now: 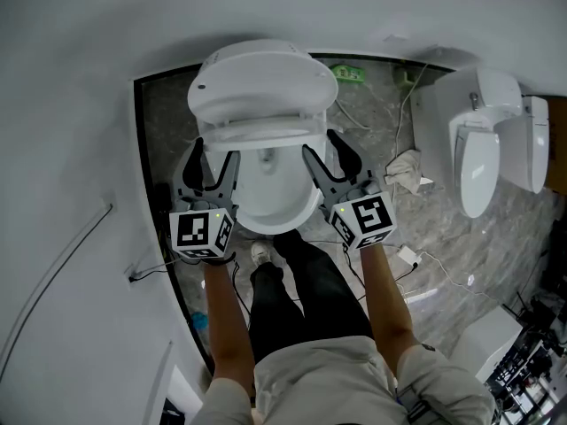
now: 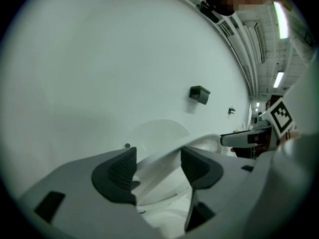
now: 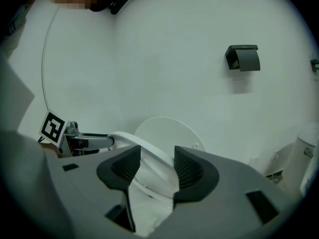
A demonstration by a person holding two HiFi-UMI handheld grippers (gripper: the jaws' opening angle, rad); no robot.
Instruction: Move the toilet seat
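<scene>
A white toilet (image 1: 275, 197) stands against the wall with its lid (image 1: 261, 82) tipped up. The toilet seat (image 1: 266, 135) sits partly raised between lid and bowl. My left gripper (image 1: 211, 159) straddles the seat's left side, and my right gripper (image 1: 326, 150) straddles its right side. In the left gripper view the seat's rim (image 2: 164, 158) runs across the gap of the left gripper (image 2: 158, 168), from pad to pad. In the right gripper view the seat's rim (image 3: 149, 156) lies between the pads of the right gripper (image 3: 157, 171) and meets both.
A second white toilet (image 1: 483, 149) stands at the right, with a crumpled cloth (image 1: 406, 171) and cables on the marble floor (image 1: 443, 228). A dark holder (image 3: 243, 58) hangs on the white wall. The person's legs (image 1: 292, 290) stand right before the bowl.
</scene>
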